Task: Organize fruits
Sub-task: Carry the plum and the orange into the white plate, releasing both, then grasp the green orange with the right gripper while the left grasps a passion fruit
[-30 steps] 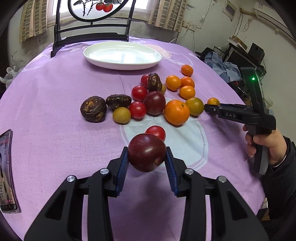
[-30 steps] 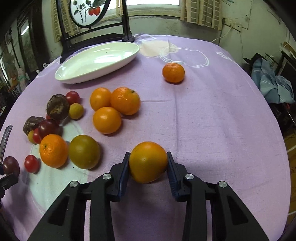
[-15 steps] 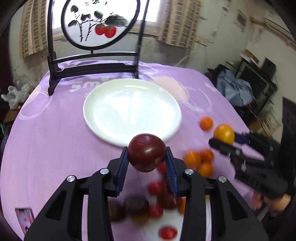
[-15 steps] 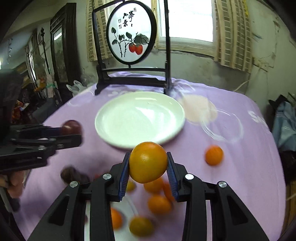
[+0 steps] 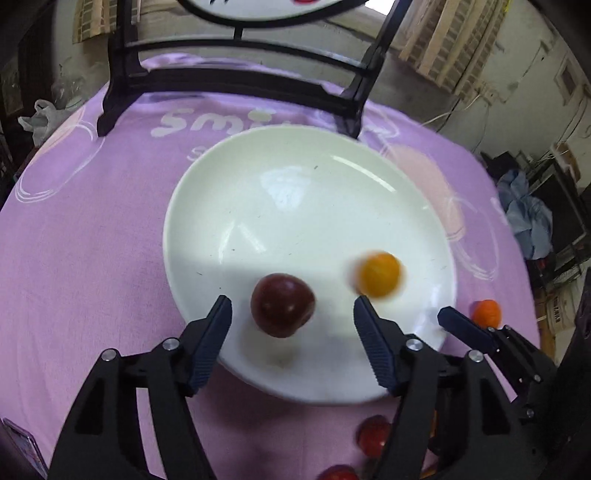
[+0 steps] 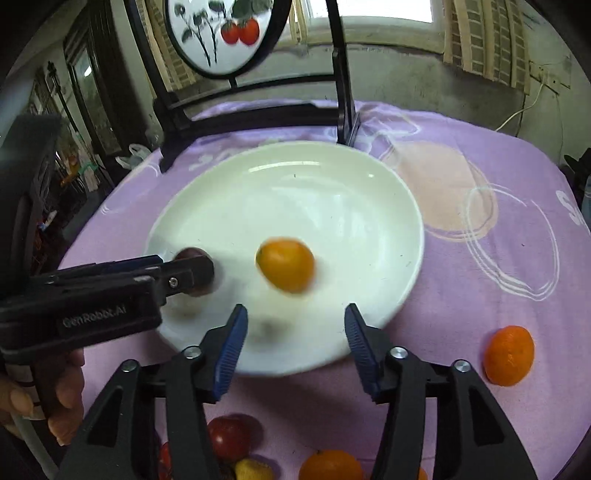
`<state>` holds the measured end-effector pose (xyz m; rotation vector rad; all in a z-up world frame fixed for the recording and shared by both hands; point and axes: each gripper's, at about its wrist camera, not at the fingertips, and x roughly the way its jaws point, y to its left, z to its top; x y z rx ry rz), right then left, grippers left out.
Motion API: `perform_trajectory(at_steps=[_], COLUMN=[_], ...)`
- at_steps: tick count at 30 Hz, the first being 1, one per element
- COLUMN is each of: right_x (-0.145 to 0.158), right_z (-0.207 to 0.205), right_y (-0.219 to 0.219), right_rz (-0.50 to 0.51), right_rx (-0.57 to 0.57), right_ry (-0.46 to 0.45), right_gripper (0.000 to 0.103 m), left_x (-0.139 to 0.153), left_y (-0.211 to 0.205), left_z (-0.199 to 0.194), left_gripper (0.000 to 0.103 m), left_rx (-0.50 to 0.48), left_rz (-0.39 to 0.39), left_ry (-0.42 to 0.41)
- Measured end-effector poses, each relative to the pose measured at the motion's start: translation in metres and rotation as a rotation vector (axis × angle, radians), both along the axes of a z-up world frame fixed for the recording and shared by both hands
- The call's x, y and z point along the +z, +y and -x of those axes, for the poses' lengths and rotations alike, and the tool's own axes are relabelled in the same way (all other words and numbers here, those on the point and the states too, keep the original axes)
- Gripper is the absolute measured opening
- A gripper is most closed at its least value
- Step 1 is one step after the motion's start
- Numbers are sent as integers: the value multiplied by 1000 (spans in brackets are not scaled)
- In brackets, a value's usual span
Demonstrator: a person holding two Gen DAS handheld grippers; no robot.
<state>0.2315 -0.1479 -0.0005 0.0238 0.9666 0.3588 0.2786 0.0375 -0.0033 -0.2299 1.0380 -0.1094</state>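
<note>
Tongs [image 5: 291, 317] [image 6: 295, 326] agape, side by side above plate [image 5: 280, 192].

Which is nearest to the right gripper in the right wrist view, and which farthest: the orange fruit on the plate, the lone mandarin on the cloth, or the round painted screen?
From the right gripper:
1. Orange fruit, blurred, just ahead over the white plate.
2. Lone mandarin, off to the right on the purple cloth.
3. Round painted screen, far side of the table, behind the plate.
</note>
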Motion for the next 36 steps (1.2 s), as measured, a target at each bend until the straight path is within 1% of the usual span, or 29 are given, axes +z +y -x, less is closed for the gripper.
perform_trajectory(at_steps=[1, 2, 4, 7, 9, 12, 15, 21, 26, 29, 33, 34, 36], right_x=[4, 9, 19, 28, 30, 25, 13, -11, -23, -27, -32, -33, -33], right_z=[4, 12, 27, 58, 80, 116, 143, 178, 185, 181, 171, 168, 163], right_y=[-4, -9, -20, -40, -51, -63, -70, -72, -62, -51, -38, -35, -33], right_rz=[-6, -10, -22, -35, -18, 21, 23, 64, 93, 139, 191, 202, 210], right_rx=[-2, -4, -2, -17, -20, -17, -11, -8, 7, 7, 11, 10, 1], right_ry=[-8, -18, -35, -61, -82, -94, -68, -19, 11, 4, -2, -4, -13], right_gripper=[61, 61, 62, 72, 73, 73, 73, 73, 73, 73, 73, 72, 66], left_x=[8, 16, 34, 49, 52, 45, 34, 5, -14, -18, -24, -25, -26], left_y=[-2, -4, -10, -13, -14, -10, -4, 5, 12, 13, 19, 21, 25], left_z=[9, 18, 44, 82, 109, 147, 179, 227, 243, 246, 244, 243, 240], left_gripper=[70, 75, 83, 87, 91, 92, 92, 93, 93, 93, 94, 94, 94], left_rx=[-11, -22, -43, -72, -85, -92, -78, -80, -88, -92, -89, -83, -74], left_rz=[-6, -19, -67, -117, -134, -132, -120, -132, -111, -126, -113, -114, -114], left_ry=[-19, -38, -95, -154, -182, -183, -188, -183, -150, -150, -134, -129, -122])
